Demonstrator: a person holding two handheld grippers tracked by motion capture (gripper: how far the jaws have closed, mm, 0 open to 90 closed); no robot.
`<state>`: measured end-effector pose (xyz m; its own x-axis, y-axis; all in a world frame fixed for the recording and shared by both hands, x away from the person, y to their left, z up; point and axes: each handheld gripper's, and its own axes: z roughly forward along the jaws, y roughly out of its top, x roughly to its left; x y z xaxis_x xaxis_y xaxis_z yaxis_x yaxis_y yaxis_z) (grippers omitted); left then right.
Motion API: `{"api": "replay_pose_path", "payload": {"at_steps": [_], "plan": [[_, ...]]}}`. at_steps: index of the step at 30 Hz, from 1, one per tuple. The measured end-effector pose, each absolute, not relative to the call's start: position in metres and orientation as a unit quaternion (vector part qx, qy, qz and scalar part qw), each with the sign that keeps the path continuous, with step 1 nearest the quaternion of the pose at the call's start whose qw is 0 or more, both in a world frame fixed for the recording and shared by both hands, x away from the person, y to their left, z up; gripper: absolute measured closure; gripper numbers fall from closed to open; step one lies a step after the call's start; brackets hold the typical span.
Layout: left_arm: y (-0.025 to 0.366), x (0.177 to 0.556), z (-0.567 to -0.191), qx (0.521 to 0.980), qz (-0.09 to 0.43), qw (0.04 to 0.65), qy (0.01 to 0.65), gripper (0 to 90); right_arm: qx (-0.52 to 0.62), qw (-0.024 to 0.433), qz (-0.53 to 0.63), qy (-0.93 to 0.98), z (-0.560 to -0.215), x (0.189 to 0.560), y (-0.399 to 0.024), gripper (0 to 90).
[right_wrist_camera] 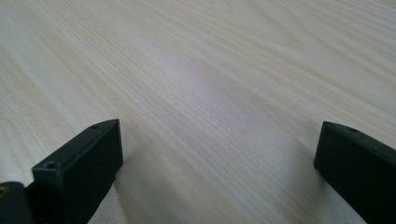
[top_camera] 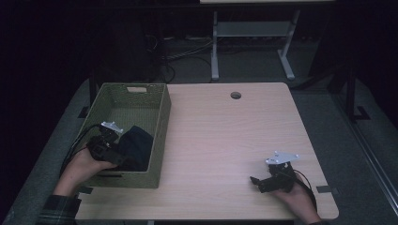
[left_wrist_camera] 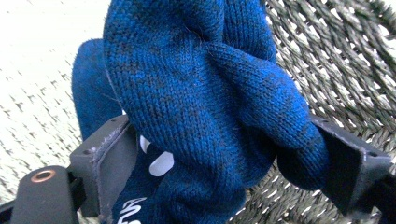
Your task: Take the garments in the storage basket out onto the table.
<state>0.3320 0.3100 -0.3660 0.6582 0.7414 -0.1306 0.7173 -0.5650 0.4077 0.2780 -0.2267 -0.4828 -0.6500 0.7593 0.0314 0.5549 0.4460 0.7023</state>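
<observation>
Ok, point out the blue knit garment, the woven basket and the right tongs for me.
blue knit garment (left_wrist_camera: pixel 205 93), left gripper view, bunched knit middle.
woven basket (top_camera: pixel 162 136), high view, right side wall.
right tongs (right_wrist_camera: pixel 219 172), right gripper view, midway between its open jaws.

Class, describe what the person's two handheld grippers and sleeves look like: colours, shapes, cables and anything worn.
Both the left gripper and the right gripper are black, each with two flat, blocky black jaws and a grey three-cornered plate on top. Dark cables trail from each. A copper-coloured ring sits by the left gripper's jaw base. The left sleeve is dark plaid.
</observation>
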Motion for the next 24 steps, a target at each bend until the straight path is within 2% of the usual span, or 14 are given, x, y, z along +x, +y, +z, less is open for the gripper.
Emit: {"api": "replay_pose_path", "payload": {"at_steps": [3,4,7,13,16,24], "plan": [[0.309,0.332,-0.367,0.885,0.018,0.218,0.411,24.1,0.391,0.146,0.351,0.838,-0.483,0.278,-0.227,0.7],[0.309,0.333,-0.367,0.885,0.014,0.220,0.410,24.1,0.394,0.145,0.351,0.837,-0.483,0.278,-0.227,0.7],[0.309,0.333,-0.367,0.886,0.006,0.218,0.410,36.3,0.392,0.145,0.351,0.838,-0.483,0.278,-0.227,0.7],[0.307,0.333,-0.366,0.890,-0.002,0.214,0.403,66.5,0.392,0.145,0.351,0.838,-0.483,0.278,-0.227,0.7],[0.307,0.333,-0.364,0.890,0.002,0.215,0.402,70.2,0.392,0.146,0.351,0.838,-0.483,0.278,-0.227,0.7],[0.308,0.330,-0.345,0.887,0.018,0.234,0.398,71.2,0.394,0.145,0.350,0.837,-0.483,0.278,-0.227,0.8]]}}
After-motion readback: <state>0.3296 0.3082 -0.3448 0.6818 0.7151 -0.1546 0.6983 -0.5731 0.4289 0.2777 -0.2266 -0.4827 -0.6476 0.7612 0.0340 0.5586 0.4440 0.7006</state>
